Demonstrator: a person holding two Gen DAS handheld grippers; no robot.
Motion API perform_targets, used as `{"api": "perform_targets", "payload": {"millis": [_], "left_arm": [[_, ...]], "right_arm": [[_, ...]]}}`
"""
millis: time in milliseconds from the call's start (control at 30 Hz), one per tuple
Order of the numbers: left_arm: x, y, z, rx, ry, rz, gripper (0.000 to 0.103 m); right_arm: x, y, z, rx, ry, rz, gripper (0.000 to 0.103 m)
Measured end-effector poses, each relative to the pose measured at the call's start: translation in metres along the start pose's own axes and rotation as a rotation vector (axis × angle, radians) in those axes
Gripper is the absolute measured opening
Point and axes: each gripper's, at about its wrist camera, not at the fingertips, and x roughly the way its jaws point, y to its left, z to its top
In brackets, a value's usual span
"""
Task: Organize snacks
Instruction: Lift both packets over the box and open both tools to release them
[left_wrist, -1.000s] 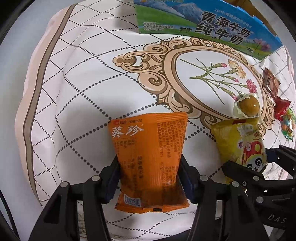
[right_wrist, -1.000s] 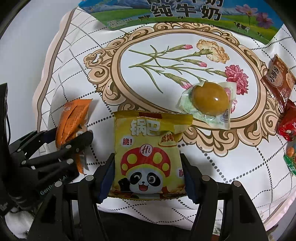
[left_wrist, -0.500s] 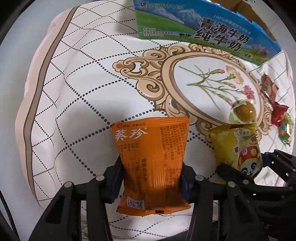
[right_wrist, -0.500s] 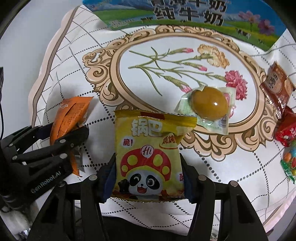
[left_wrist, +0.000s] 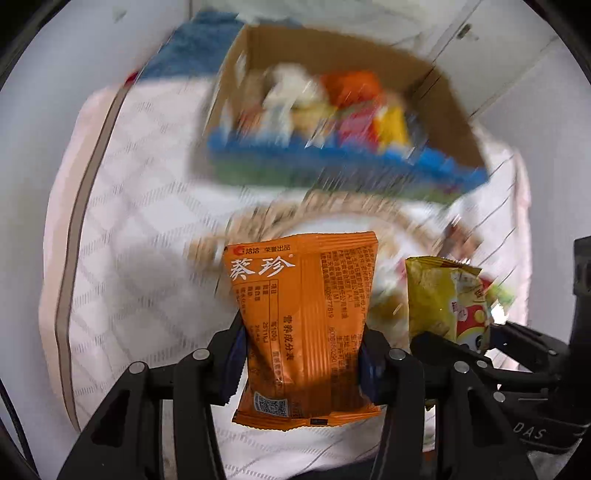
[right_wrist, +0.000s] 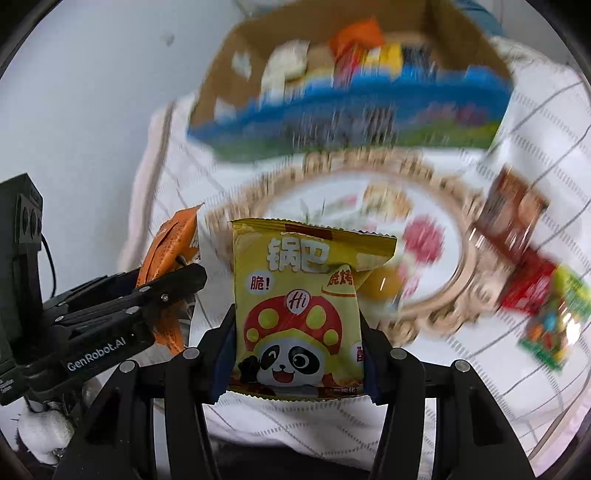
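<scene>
My left gripper (left_wrist: 301, 354) is shut on an orange snack packet (left_wrist: 301, 314) and holds it upright above the cloth. My right gripper (right_wrist: 295, 354) is shut on a yellow panda snack packet (right_wrist: 297, 314), also lifted. Each packet shows edge-on in the other view: the yellow one (left_wrist: 443, 299) to the right, the orange one (right_wrist: 173, 251) to the left. An open cardboard box (left_wrist: 448, 110) with a blue and green front, holding several snacks, stands at the back; it also shows in the right wrist view (right_wrist: 229, 77). The background is blurred.
A white patterned cloth (right_wrist: 535, 122) covers the table. On it lie a packed yellow egg (right_wrist: 382, 282), a brown packet (right_wrist: 513, 210), a red packet (right_wrist: 528, 284) and a green candy bag (right_wrist: 550, 332) at the right. A blue towel (left_wrist: 195, 48) lies behind the box.
Both grippers have risen and tilted up with their packets, off the cloth. The open top of the box and its snacks have come into view.
</scene>
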Motion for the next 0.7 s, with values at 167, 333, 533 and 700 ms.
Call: {"api": "perform_targets", "payload": {"millis": [167,333,533,700], "left_arm": [[-0.023,-0.029,0.086,0.066,-0.086,-0.035,0.047],[-0.002,-0.044,0.181,0.116,-0.083,-0.008,0.048],[0.065,-0.058,0.262,0.133,0.05,0.015,0.048],[0.11,-0.054,0.293,0.111,0.128,0.011,0.048]], "right_arm": [[-0.046,-0.018,0.069,0.016,-0.125,-0.023,0.058],[-0.054,-0.041,0.156,0.031,-0.191,-0.124,0.058],[-0.015,-0.072,0.235,0.059,-0.123,-0.201,0.058],[0.016,-0.091,0.265,0.089,-0.087,-0.224,0.058]]}}
